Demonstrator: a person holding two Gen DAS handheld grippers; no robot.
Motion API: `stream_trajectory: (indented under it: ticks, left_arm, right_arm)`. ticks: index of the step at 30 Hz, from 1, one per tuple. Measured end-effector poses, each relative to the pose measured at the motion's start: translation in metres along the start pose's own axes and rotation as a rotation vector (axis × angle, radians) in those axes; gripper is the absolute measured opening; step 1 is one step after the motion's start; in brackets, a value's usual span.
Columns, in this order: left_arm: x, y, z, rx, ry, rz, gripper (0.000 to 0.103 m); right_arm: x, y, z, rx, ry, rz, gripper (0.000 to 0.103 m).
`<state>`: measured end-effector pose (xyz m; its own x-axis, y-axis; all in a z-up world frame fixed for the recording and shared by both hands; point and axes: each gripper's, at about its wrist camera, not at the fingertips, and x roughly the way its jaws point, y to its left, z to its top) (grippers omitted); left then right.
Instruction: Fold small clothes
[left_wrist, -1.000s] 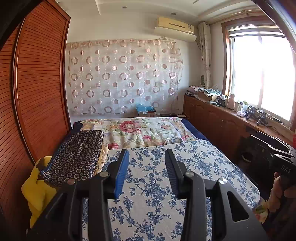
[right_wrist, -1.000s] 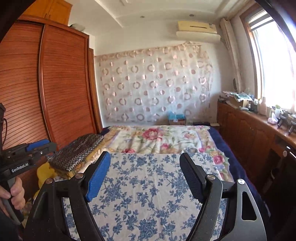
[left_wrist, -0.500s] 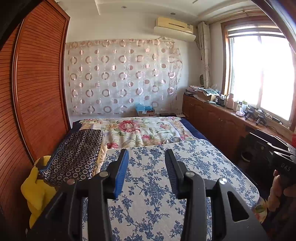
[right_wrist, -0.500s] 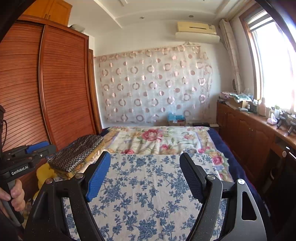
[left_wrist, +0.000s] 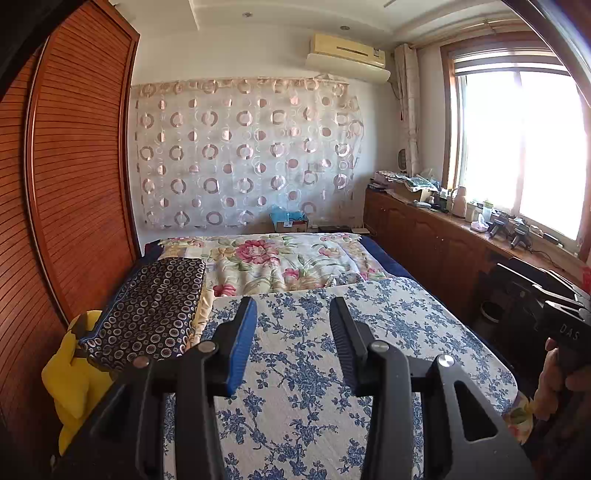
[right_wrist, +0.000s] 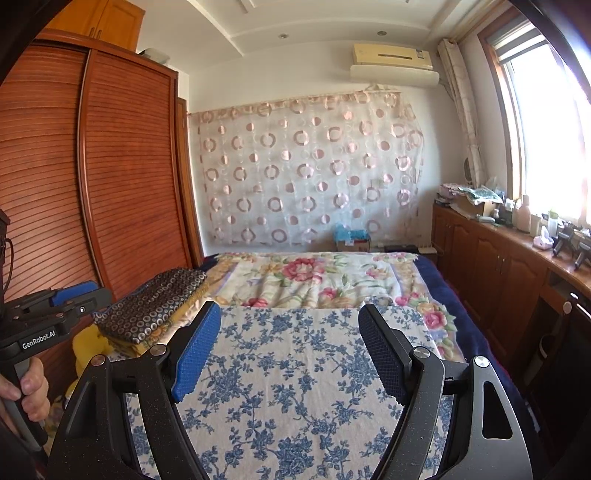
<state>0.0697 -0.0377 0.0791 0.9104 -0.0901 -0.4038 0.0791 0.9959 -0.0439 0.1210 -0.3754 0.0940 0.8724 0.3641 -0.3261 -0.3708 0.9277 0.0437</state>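
A dark folded cloth with a small ring pattern (left_wrist: 147, 314) lies on the bed's left side, also visible in the right wrist view (right_wrist: 155, 302). Under it a yellow fabric item (left_wrist: 72, 380) hangs off the bed's left edge. My left gripper (left_wrist: 292, 306) hovers over the blue-flowered quilt (left_wrist: 295, 387), jaws partly apart with nothing between them. My right gripper (right_wrist: 289, 310) stands wider open above the same quilt (right_wrist: 288, 387), also empty. Each gripper shows at the edge of the other's view, held by a hand (right_wrist: 29, 391).
A pink-flowered blanket (left_wrist: 280, 262) covers the far half of the bed. A slatted wooden wardrobe (left_wrist: 81, 177) lines the left side. A low wooden cabinet (left_wrist: 424, 240) with clutter on top runs under the window on the right. A ring-patterned curtain (left_wrist: 243, 155) hangs on the back wall.
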Motion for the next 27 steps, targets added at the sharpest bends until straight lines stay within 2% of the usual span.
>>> stream_trajectory:
  ticks: [27]
  left_arm:
    - [-0.0009,-0.0013,-0.0011,-0.001,0.003,0.0,0.041]
  right_arm:
    - [0.0009,0.0001,-0.0018,0.0,0.0,0.002,0.079]
